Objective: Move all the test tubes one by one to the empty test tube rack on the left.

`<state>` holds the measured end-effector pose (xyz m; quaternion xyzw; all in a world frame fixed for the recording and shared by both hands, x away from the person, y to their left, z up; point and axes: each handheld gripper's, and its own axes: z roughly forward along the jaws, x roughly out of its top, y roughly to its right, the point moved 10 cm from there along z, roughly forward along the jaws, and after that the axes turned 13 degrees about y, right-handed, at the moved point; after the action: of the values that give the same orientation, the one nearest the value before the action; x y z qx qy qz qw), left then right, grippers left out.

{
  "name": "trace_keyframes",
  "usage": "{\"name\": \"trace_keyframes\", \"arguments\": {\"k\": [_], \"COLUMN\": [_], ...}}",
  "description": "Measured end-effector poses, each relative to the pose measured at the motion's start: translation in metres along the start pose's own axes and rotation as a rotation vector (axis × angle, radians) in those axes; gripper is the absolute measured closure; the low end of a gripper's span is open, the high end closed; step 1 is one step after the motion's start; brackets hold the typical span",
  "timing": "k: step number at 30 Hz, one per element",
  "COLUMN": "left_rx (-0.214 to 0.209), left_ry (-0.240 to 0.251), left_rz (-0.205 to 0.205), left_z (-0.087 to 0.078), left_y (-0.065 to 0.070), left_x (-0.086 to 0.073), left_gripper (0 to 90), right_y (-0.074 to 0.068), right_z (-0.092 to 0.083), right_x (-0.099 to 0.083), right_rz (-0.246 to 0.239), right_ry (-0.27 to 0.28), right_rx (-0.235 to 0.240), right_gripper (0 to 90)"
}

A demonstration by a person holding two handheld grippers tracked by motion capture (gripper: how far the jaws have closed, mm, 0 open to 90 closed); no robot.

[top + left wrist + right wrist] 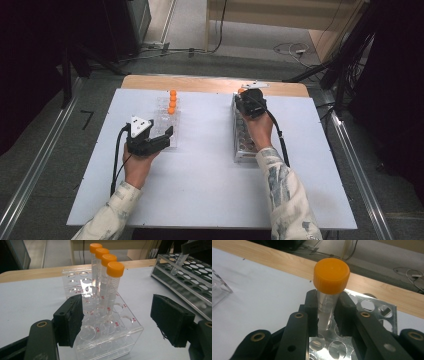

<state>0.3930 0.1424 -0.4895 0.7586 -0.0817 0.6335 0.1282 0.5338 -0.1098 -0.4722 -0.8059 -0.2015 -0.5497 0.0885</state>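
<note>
A clear plastic rack (117,332) holds several clear tubes with orange caps (115,269) in a row; the rack (167,122) lies left of centre on the table. My left gripper (120,317) is open, its jaws astride the rack's near corner, the right pad well clear of it. From above, the left gripper (164,136) is at the rack's near end. My right gripper (328,312) is shut on an orange-capped tube (331,275), held upright above the far end of a metal rack (374,308). In the high view the right gripper (246,100) is over the metal rack (239,145).
A white sheet (200,170) covers the table, with a strip of wood (200,82) showing along its far edge. The metal rack (185,277) has many empty holes. Cables lie on the floor beyond the table.
</note>
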Motion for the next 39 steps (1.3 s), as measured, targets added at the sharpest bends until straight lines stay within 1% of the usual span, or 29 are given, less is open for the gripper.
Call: {"name": "trace_keyframes", "arguments": {"k": [2, 9, 12, 14, 17, 19, 22, 23, 27, 31, 34, 39], "left_rx": [0.0, 0.0, 0.0, -0.002, -0.005, -0.005, -0.007, -0.007, -0.01, -0.018, -0.03, -0.057], "left_ry": [0.001, 0.007, 0.01, 0.012, 0.009, 0.003, 0.001, 0.001, 0.005, 0.01, 0.025, 0.047], "left_rz": [0.002, 0.0, -0.001, 0.0, -0.003, -0.007, -0.006, -0.005, 0.009, 0.027, 0.038, 0.04], "left_z": [0.0, -0.001, -0.001, -0.001, -0.001, -0.001, -0.001, -0.001, 0.0, -0.002, -0.003, -0.007], "left_y": [0.0, 0.0, 0.0, 0.001, 0.001, 0.002, 0.002, 0.003, 0.005, 0.009, 0.014, 0.024], "left_x": [0.0, 0.002, 0.003, 0.003, 0.003, 0.002, 0.002, 0.003, 0.004, 0.006, 0.01, 0.017], "left_gripper": [26.5, 26.4, 26.4, 26.2, 24.8, 23.2, 22.6, 21.8, 20.6, 20.7, 21.2, 23.2], "right_y": [0.001, -0.001, -0.002, -0.004, -0.009, -0.015, -0.025, -0.028, -0.043, -0.061, -0.077, -0.103], "right_z": [-0.004, -0.02, -0.028, -0.032, -0.037, -0.041, -0.045, -0.046, -0.051, -0.057, -0.061, -0.063], "right_x": [0.005, 0.019, 0.026, 0.027, 0.029, 0.028, 0.024, 0.023, 0.016, 0.013, 0.008, -0.004], "right_rz": [0.004, 0.006, 0.009, 0.007, 0.008, 0.012, -0.004, 0.001, -0.004, -0.014, -0.027, -0.028], "right_ry": [0.017, 0.076, 0.102, 0.109, 0.126, 0.128, 0.132, 0.13, 0.131, 0.138, 0.133, 0.126], "right_rx": [-0.003, 0.014, 0.026, 0.035, 0.058, 0.079, 0.105, 0.116, 0.161, 0.209, 0.248, 0.306], "right_gripper": [71.8, 71.9, 71.8, 71.9, 71.9, 71.9, 71.9, 71.9, 71.9, 71.9, 71.9, 71.9]}}
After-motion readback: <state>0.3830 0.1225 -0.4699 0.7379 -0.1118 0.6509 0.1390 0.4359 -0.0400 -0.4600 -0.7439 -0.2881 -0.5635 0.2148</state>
